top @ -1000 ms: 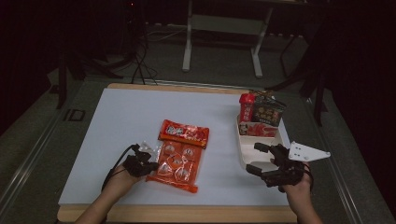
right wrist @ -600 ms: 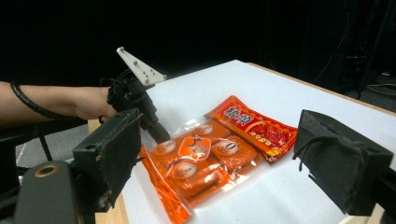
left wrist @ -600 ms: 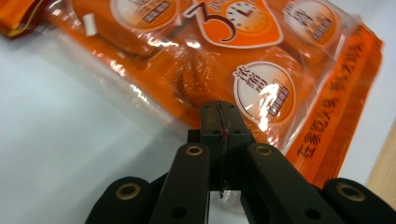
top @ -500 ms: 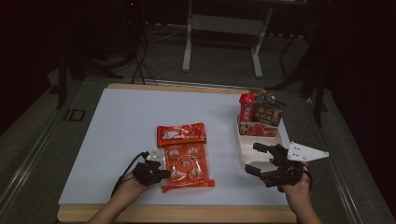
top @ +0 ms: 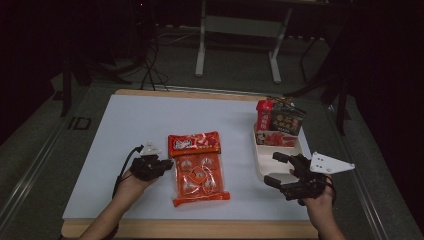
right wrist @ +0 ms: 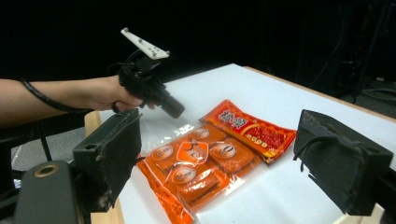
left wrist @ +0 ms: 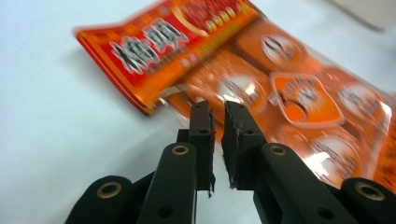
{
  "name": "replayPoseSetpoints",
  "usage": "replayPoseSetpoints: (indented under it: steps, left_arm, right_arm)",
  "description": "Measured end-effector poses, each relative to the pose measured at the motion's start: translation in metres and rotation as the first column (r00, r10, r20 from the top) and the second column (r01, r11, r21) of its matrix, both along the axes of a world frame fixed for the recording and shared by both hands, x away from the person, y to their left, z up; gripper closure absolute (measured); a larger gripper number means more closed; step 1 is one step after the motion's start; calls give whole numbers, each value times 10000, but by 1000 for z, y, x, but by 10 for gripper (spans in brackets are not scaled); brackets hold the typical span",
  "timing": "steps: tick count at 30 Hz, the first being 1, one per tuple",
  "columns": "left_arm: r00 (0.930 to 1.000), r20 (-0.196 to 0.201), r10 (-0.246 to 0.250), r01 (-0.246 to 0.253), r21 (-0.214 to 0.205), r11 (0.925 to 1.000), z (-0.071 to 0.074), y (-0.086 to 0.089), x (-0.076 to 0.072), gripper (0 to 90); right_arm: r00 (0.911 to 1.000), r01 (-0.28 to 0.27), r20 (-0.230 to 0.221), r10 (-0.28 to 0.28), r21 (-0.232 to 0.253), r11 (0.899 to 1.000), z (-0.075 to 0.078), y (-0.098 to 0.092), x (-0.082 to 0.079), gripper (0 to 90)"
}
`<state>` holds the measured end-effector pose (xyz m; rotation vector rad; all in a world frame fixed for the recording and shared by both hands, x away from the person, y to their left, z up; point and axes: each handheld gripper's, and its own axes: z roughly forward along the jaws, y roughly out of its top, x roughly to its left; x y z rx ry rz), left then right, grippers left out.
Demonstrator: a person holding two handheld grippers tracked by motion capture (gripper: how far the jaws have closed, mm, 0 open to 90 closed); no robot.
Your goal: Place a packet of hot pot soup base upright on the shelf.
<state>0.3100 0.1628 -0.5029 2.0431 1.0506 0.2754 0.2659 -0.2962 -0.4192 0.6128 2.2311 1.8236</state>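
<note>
1. Lying flat near the front middle of the white table [top: 125, 130] is an orange snack bag [top: 199, 169] with a red header strip at its far end and clear windows showing round orange pieces
2. At the bag's left edge sits the left gripper [top: 167, 164], held in the person's left hand [top: 131, 179]
3. Its own view shows the left gripper [left wrist: 217, 116] with jaws nearly together, a thin gap between them, tips at the bag's clear edge just below the red header; whether they pinch the film I cannot tell
4. Near the table's front right edge, the right gripper [top: 276, 168] hangs wide open with nothing between its jaws, held by the right hand [top: 320, 200], well apart from the bag
5. From the right gripper's view the snack bag [right wrist: 210, 156] lies between its two spread jaws farther off, and the left gripper [right wrist: 173, 109] points down at the bag's far edge
6. Just beyond the right gripper stands a white tray [top: 262, 165] at the table's right side
7. At the tray's far end stand a red packet [top: 263, 115] and a dark packet [top: 288, 120], with a red-and-white pack [top: 277, 138] lying in front of them
8. Behind the table the room is dark, with a metal stand [top: 237, 25] on the floor
</note>
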Motion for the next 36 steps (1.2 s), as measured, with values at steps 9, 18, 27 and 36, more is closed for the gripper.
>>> replayPoseSetpoints:
  steps: [9,18,27,36]
  left_arm:
    - [9975,317,632,-618,-424,9972,-5,7,29,566]
    - [9907,201,1344,-1336,-368,9903,-13,14,58,357]
    - [9876,-383,1521,-1542,-568,9864,-28,11,80,324]
    - [9827,-713,1712,-1754,-573,9828,-34,7,91,461]
  right_arm:
    - [9995,11,313,-1,-303,9995,0,3,-2,143]
    - [9991,30,432,-5,-577,9983,1,6,-4,142]
    - [9991,-399,146,405,-360,9986,0,6,-6,123]
    - [9994,-341,40,343,-408,9986,-1,6,-5,125]
